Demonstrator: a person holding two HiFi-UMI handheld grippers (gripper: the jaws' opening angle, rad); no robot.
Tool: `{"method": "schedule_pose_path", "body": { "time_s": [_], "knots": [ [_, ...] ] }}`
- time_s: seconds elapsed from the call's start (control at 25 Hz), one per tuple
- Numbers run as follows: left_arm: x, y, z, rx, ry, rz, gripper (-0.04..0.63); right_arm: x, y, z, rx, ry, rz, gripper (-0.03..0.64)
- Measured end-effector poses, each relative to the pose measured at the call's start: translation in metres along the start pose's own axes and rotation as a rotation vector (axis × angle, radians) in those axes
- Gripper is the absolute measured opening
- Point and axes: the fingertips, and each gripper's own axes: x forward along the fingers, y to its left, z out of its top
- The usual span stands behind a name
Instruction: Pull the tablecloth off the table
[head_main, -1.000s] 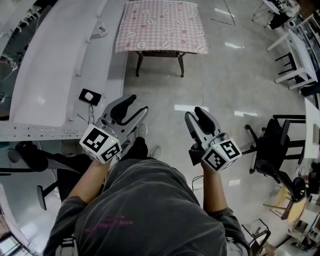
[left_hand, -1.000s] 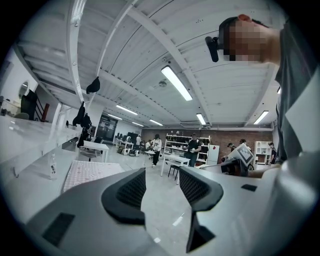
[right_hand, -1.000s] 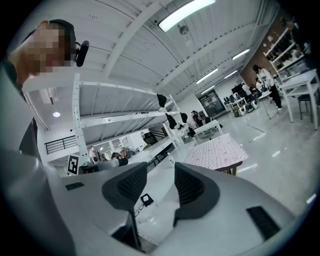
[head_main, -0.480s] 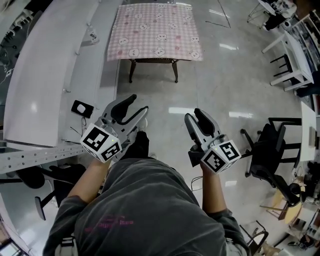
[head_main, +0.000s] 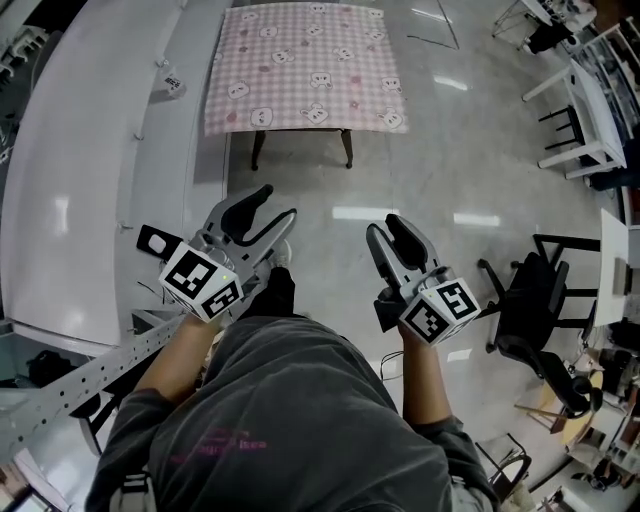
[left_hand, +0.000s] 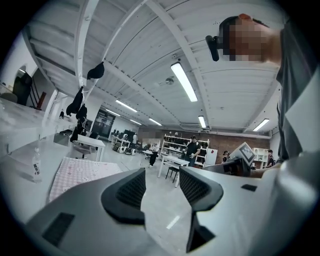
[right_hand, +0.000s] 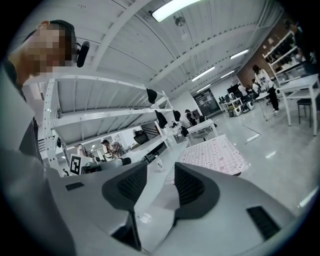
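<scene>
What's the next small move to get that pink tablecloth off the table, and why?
Probably step closer. The pink tablecloth lies spread over the table, well ahead of the left gripper and right gripper; both have jaws apart with nothing between them, and neither looks able to reach its near edge.

One pink tablecloth (head_main: 305, 60); one table (head_main: 347, 150); two grippers: left gripper (head_main: 272, 207), right gripper (head_main: 384, 228); one black chair (head_main: 525, 300).
</scene>
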Motion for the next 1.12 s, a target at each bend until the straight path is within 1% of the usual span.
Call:
{"method": "schedule_pose_path", "body": {
  "time_s": [0.28, 0.6, 0.84, 1.12],
  "knots": [
    [0.029, 0.052, 0.011, -0.031, 0.004, -0.018, 0.209, 0.060, -0.008, 0.023, 0.009, 0.021, -0.007, 0.153],
    [0.054, 0.126, 0.013, -0.051, 0.026, -0.029, 0.209, 0.131, -0.031, 0.034, 0.014, 0.041, -0.038, 0.153],
    [0.075, 0.166, 0.024, -0.042, 0.037, -0.031, 0.209, 0.168, -0.053, 0.044, 0.029, 0.043, -0.059, 0.153],
    [0.095, 0.210, 0.042, -0.033, 0.042, -0.014, 0.209, 0.205, -0.074, 0.060, 0.027, 0.052, -0.067, 0.153]
  ]
}}
